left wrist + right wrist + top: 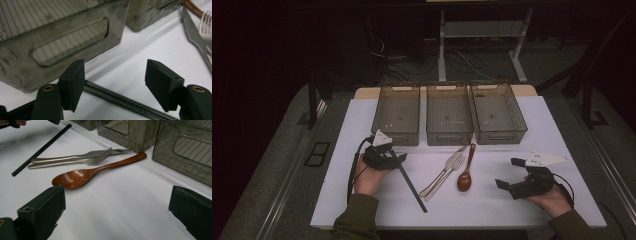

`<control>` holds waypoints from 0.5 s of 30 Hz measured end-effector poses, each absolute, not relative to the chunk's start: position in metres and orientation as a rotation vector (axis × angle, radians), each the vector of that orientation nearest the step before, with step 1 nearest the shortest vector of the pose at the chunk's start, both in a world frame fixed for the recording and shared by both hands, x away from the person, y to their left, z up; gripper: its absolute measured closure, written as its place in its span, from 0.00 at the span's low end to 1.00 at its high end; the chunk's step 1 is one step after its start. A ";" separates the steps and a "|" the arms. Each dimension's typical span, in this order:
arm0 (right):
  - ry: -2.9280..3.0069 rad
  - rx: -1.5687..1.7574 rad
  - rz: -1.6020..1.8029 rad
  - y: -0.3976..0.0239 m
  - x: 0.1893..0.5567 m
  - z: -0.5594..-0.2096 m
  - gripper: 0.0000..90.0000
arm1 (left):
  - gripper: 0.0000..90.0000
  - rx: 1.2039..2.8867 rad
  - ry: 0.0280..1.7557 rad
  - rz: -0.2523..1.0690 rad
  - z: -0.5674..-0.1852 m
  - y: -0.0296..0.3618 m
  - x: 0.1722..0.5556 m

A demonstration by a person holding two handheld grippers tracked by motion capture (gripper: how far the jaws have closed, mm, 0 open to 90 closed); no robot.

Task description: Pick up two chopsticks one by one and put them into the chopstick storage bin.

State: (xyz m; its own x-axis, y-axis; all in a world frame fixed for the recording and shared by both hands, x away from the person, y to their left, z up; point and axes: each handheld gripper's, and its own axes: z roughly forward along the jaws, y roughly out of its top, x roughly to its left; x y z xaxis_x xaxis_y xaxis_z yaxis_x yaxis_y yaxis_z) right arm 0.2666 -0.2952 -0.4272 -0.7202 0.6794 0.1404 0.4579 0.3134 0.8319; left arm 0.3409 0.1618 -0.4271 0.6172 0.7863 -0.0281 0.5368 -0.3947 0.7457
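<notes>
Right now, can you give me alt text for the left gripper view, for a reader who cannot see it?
The left gripper has its two black jaws apart above a black chopstick lying on the white table, pads not touching it. Behind stands a smoky clear bin with a handle slot; a knife and fork lie at right.

The high view is dim and soft, its corners falling to black from nine through three o'clock with the white table (pixel 492 200) alone bright, while both gripper views are brighter, with glare on the smoky bins (pixel 62 37), soft shadows beneath them, and blurred near jaws.
</notes>
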 end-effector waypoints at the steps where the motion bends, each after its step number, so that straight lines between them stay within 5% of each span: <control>1: 2.345 1.038 1.361 -0.295 0.267 -0.427 0.00 | 0.39 2.102 1.047 0.424 -0.429 0.162 0.342; 15: 2.342 1.041 1.347 -0.296 0.267 -0.428 0.00 | 0.48 2.096 1.189 0.408 -0.435 0.167 0.349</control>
State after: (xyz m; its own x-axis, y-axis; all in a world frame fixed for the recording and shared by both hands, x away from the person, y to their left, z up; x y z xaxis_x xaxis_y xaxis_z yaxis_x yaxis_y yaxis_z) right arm 0.2672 -0.2958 -0.4278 -0.7153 0.6861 0.1326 0.4596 0.3189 0.8289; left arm 0.3494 0.1666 -0.4355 0.5327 0.8442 -0.0597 0.6299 -0.3484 0.6941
